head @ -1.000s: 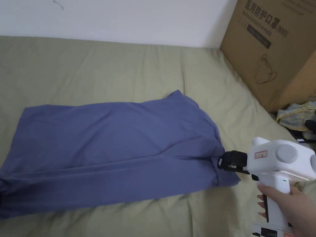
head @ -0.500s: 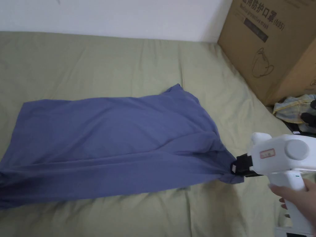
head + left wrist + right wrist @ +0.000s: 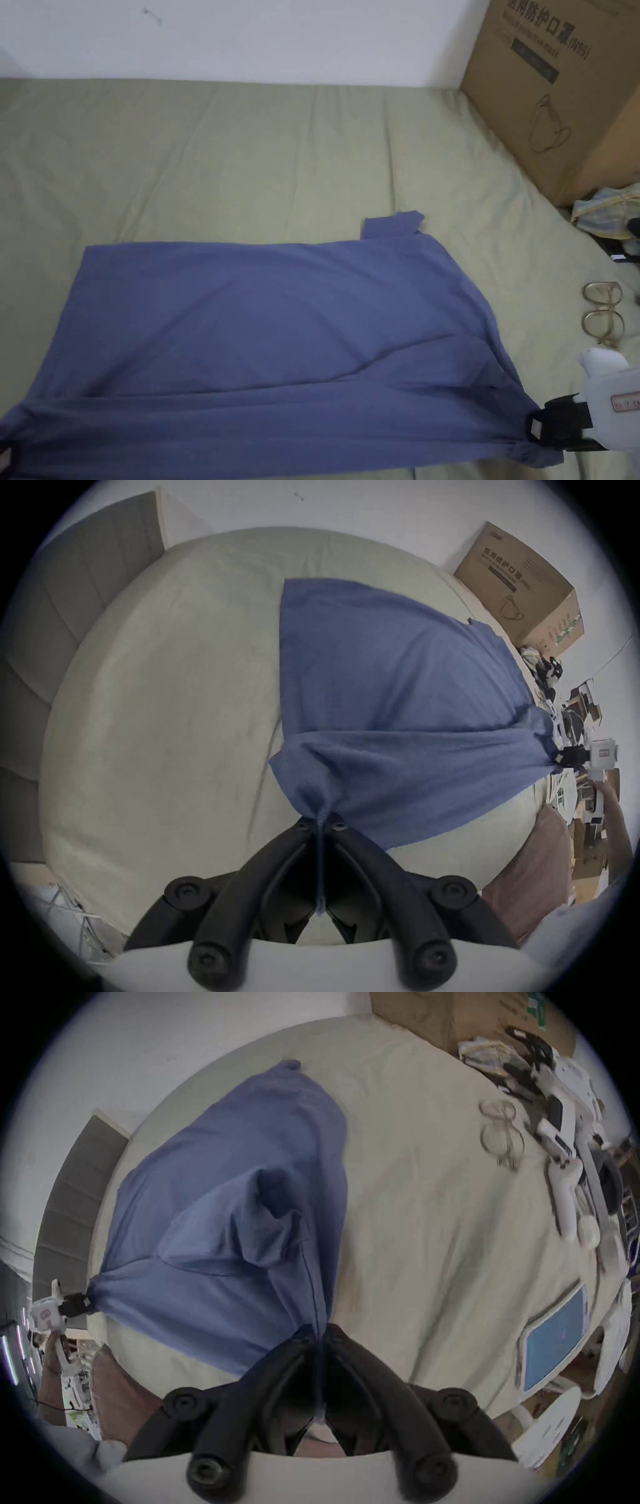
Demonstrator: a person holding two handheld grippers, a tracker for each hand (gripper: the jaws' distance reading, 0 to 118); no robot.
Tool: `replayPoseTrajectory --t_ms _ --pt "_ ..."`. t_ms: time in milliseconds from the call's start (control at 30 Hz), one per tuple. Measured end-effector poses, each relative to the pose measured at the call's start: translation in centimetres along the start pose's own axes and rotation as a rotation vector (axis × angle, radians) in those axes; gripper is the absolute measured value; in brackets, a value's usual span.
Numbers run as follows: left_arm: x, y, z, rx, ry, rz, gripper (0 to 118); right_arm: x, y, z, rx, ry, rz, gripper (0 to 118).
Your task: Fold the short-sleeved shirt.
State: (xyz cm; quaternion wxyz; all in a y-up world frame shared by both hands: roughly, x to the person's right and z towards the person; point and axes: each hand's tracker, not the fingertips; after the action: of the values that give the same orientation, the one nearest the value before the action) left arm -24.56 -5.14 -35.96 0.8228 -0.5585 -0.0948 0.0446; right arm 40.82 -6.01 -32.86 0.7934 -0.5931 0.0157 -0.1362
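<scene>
A blue short-sleeved shirt (image 3: 281, 331) lies stretched across the olive bed sheet (image 3: 250, 156), folded lengthwise along its near side. My right gripper (image 3: 537, 428) is shut on the shirt's near right corner, at the bottom right of the head view. In the right gripper view the jaws (image 3: 318, 1333) pinch a bunched fold of the shirt (image 3: 225, 1200). My left gripper (image 3: 320, 821) is shut on the opposite near corner of the shirt (image 3: 398, 705), at the bottom left edge of the head view. A small flap of cloth (image 3: 392, 224) sticks out at the far right.
A large cardboard box (image 3: 562, 87) stands at the back right against the white wall. Eyeglasses (image 3: 603, 312) lie on the sheet right of the shirt. Crumpled cloth and dark items (image 3: 609, 215) sit by the box. A tablet (image 3: 554, 1338) and white devices (image 3: 568, 1096) lie at the bed's right edge.
Both grippers have pulled the shirt toward the near edge of the bed and drawn it flatter. The right gripper moved down and right. The head camera has shifted too.
</scene>
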Motion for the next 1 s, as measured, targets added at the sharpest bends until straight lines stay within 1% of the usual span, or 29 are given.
replayPoseTrajectory --t_ms 33,67,100,133,167,200,233,267,300,333,367,400,467,500,533,567,600,633,700,767,833,867,933,1000 --pt "-0.2 -0.4 -0.7 0.000 0.003 0.011 3 0.0 -0.5 -0.4 0.016 -0.004 -0.011 5" --pt "-0.4 -0.5 -1.1 0.003 -0.001 0.032 7 0.9 -0.3 -1.1 0.028 -0.020 -0.013 10" --pt "-0.6 -0.5 -1.3 0.014 0.009 0.056 16 0.8 -0.4 -1.4 0.030 -0.056 -0.006 22" --pt "-0.5 -0.5 -1.3 0.023 0.037 0.059 42 0.6 -0.4 -1.6 0.033 -0.124 0.014 50" --pt "-0.5 -0.3 -1.4 0.038 0.068 0.045 74 0.3 -0.4 -1.5 0.047 -0.203 0.027 77" --pt "-0.4 -0.3 -1.3 0.039 0.081 0.032 101 -0.2 -0.4 -1.2 0.059 -0.253 0.040 95" --pt "-0.1 -0.3 -0.9 0.043 0.078 0.020 118 -0.5 -0.3 -0.7 0.079 -0.267 0.037 99" --pt "0.1 -0.2 -0.4 0.051 0.076 0.010 116 -0.9 0.0 0.1 0.117 -0.251 0.019 99" --pt "0.5 0.1 0.5 0.116 0.058 -0.009 114 -1.4 0.3 0.9 0.156 -0.230 0.000 99" --pt "1.0 0.4 1.1 0.113 0.067 -0.015 114 -2.2 0.7 1.8 0.197 -0.210 -0.019 99" --pt "1.6 0.8 1.7 0.126 0.073 -0.024 114 -3.2 1.1 2.7 0.240 -0.197 -0.022 99" --pt "2.2 1.2 2.2 0.151 0.069 -0.032 114 -4.1 1.5 3.2 0.266 -0.190 -0.015 99" --pt "3.7 2.3 3.2 0.209 0.077 -0.050 114 -6.6 2.6 4.3 0.311 -0.181 0.025 99" --pt "4.3 2.9 3.6 0.218 0.080 -0.051 111 -7.8 3.0 4.6 0.320 -0.167 0.040 98" --pt "5.0 3.5 4.0 0.233 0.075 -0.057 94 -9.1 3.6 4.9 0.332 -0.138 0.065 92" --pt "5.6 4.2 4.4 0.261 0.062 -0.074 64 -10.4 4.1 5.0 0.354 -0.105 0.091 75" --pt "6.1 4.8 4.6 0.288 0.053 -0.088 23 -11.4 4.4 5.1 0.370 -0.082 0.114 42" --pt "6.6 5.6 4.6 0.310 0.053 -0.097 0 -12.6 4.9 5.1 0.387 -0.064 0.141 1" --pt "7.1 7.1 3.9 0.321 0.057 -0.125 0 -14.3 6.1 4.5 0.404 -0.064 0.161 1" --pt "6.8 9.5 2.3 0.294 0.042 -0.139 0 -15.7 7.7 3.8 0.414 -0.010 0.188 1" --pt "5.6 12.8 0.5 0.283 0.072 -0.136 0 -16.5 9.2 3.0 0.403 -0.015 0.204 1" --pt "4.8 14.5 -0.4 0.273 0.068 -0.123 0 -16.8 9.6 2.6 0.400 -0.015 0.217 1" --pt "2.5 18.3 -3.3 0.232 0.041 -0.048 0 -17.0 10.7 1.8 0.391 -0.018 0.240 1" --pt "0.4 22.2 -6.3 0.148 0.024 -0.025 0 -16.8 11.3 1.0 0.375 -0.030 0.254 1"
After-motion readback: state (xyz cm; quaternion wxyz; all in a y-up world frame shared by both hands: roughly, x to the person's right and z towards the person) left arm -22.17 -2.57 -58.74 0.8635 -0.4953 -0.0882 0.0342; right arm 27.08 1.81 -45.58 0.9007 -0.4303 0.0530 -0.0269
